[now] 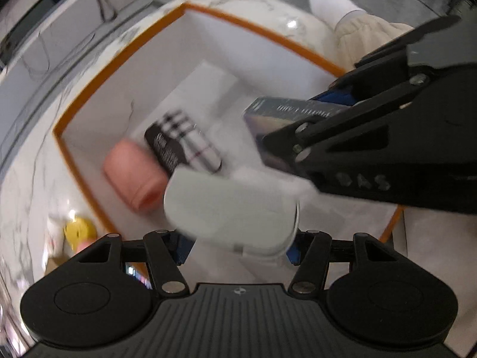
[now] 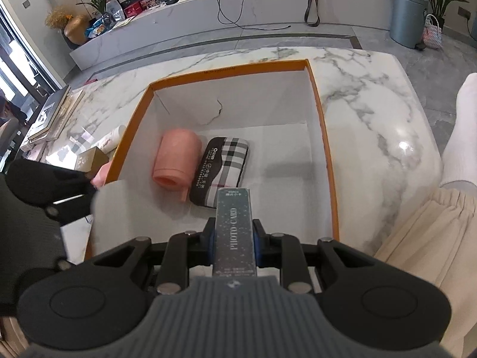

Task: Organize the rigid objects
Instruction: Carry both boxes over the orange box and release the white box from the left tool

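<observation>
An orange-rimmed white box stands on the marble table. Inside lie a pink cylinder and a plaid case. My right gripper is shut on a grey "PHOTO CARD" box, held over the box's near edge. My left gripper is shut on a white rounded case, held over the box's near left corner; the case also shows in the right wrist view. In the left wrist view the box rim, the pink cylinder, the plaid case and the photo card box show, blurred.
Left of the box on the table lie a yellow item, a gold box and stacked books. A person's leg in cream cloth is at the right. A bench with cables and a grey bin stand behind.
</observation>
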A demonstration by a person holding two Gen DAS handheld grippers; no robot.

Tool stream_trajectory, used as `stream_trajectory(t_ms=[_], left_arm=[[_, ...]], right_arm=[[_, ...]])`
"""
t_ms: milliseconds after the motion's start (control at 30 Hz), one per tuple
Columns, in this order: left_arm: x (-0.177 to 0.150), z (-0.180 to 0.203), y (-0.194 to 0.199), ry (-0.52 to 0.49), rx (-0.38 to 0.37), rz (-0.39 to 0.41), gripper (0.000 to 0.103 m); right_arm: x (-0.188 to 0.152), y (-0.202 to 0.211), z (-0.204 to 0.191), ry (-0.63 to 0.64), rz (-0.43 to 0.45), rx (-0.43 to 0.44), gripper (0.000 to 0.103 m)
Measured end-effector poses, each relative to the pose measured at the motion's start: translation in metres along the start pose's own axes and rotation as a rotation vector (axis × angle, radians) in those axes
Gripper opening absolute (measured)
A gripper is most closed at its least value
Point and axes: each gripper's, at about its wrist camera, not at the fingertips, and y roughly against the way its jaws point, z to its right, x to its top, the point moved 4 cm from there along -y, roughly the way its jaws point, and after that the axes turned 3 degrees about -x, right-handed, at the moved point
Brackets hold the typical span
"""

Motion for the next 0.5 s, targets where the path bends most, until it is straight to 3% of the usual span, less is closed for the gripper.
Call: stream_trajectory(t_ms=[167,267,400,500], left_arm=[[0.013,0.001,-0.005,0.019,-0.05,0.045,0.07],[0.016,0.002,-0.008,0.025,-0.09,0.075,0.079],[0.016,0.01,-0.009,0.008,-0.178,0.106,0.084],[0.015,0.011,-0.013,0.021,-0.181,0.096,0.084]], right_arm=[[0.006,0.003,0.005,0.033,-0.005,-0.06,0.022],[0.009,0.004,0.014,0.027,-0.012,-0.081,0.022],[0.013,0.008,0.021,0.039,0.006,-0.128,0.023],[0.015,0.008,0.023,0.054,0.005,-0.158,0.022]])
